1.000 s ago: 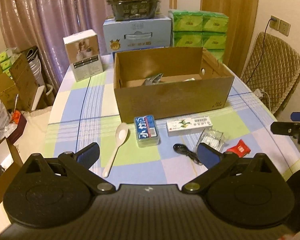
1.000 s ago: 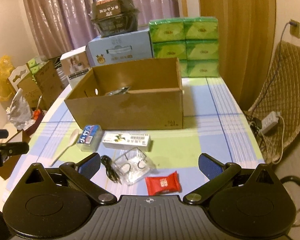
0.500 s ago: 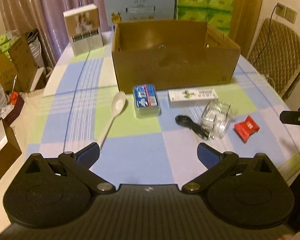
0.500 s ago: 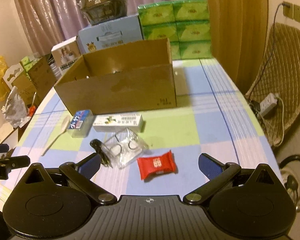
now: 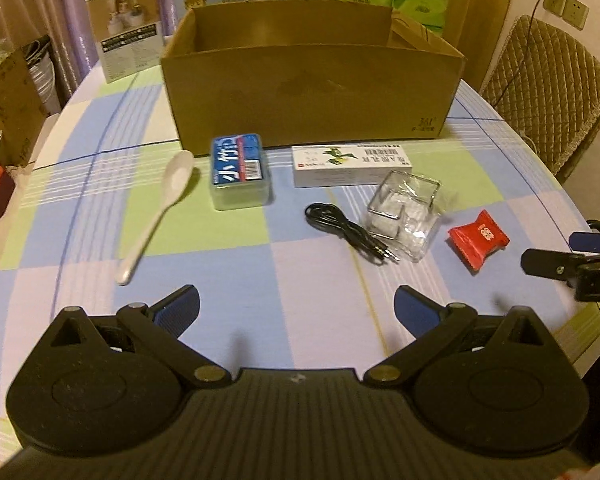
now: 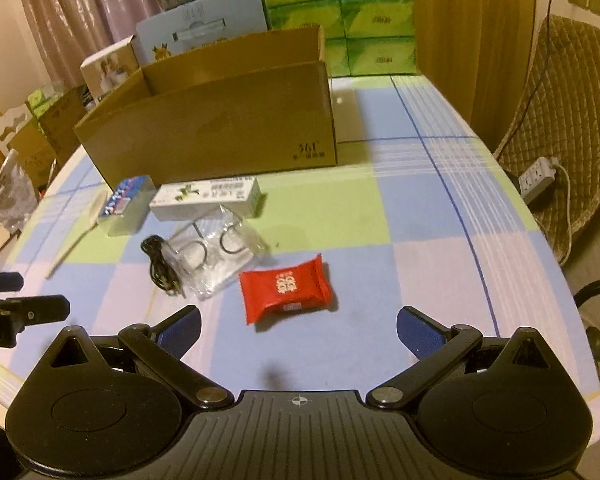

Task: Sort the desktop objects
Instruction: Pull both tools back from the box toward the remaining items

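A lived-in room under warm light: a curtain behind, stacked green tissue packs (image 6: 340,20), a quilted chair (image 5: 548,96) to the right, and cartons crowding the floor on the left. The worktop (image 5: 204,276) wears a smooth checked cloth of blue, green and lilac, which looks slick enough for light items to slide when nudged.

An open cardboard box (image 5: 312,92) stands at the back, seemingly the place for sorted things. In front of it lie a white spoon (image 5: 156,216), a blue tin (image 5: 240,170), a long white carton (image 5: 350,162), a coiled black cable (image 5: 348,232), a clear plastic case (image 5: 406,212) and a red snack packet (image 6: 286,286).

The left gripper (image 5: 296,308) and the right gripper (image 6: 298,326) both hover with jaws spread wide, holding nothing.

The packet sits just ahead of the right gripper. It is probably light, soft and crinkly; pinching across its padded middle should hold better than the thin crimped ends. The spoon looks rigid, smooth and possibly breakable, best taken at mid-handle. The cable is limp and will trail, so the coil is the place to grab. The clear case may flex or crack under a hard squeeze.
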`<state>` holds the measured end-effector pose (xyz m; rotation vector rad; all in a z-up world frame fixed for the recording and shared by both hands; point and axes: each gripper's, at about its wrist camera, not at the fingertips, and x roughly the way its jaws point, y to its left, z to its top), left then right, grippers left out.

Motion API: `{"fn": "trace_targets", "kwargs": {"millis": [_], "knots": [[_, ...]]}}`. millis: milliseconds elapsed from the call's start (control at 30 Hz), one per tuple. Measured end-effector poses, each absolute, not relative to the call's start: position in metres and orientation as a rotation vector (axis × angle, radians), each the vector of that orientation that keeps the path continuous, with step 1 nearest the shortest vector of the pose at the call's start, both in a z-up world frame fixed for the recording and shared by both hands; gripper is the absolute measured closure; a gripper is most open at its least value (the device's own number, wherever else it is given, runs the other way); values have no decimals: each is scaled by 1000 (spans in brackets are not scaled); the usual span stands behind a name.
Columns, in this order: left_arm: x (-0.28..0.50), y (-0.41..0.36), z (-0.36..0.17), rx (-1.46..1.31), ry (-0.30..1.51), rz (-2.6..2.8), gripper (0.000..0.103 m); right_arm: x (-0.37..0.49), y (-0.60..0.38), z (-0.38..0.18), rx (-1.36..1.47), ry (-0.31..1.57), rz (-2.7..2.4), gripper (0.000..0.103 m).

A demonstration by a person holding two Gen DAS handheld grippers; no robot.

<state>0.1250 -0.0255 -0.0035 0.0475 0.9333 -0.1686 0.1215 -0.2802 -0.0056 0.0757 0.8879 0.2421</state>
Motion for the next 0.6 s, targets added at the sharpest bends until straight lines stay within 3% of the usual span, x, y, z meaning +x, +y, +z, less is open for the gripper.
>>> {"fn": "trace_targets", "kwargs": {"millis": [167,367,600], "knots": [[133,-34,-13,26,924,-199,2,127,-282,-18,70,882,269,2],[151,-46,-27,-18,936,-212,23,136,-279,-32,77,869,311,2],[171,-61,-45,-56,947,-238,25,147,-280,-43,82,871,298,3]]}}
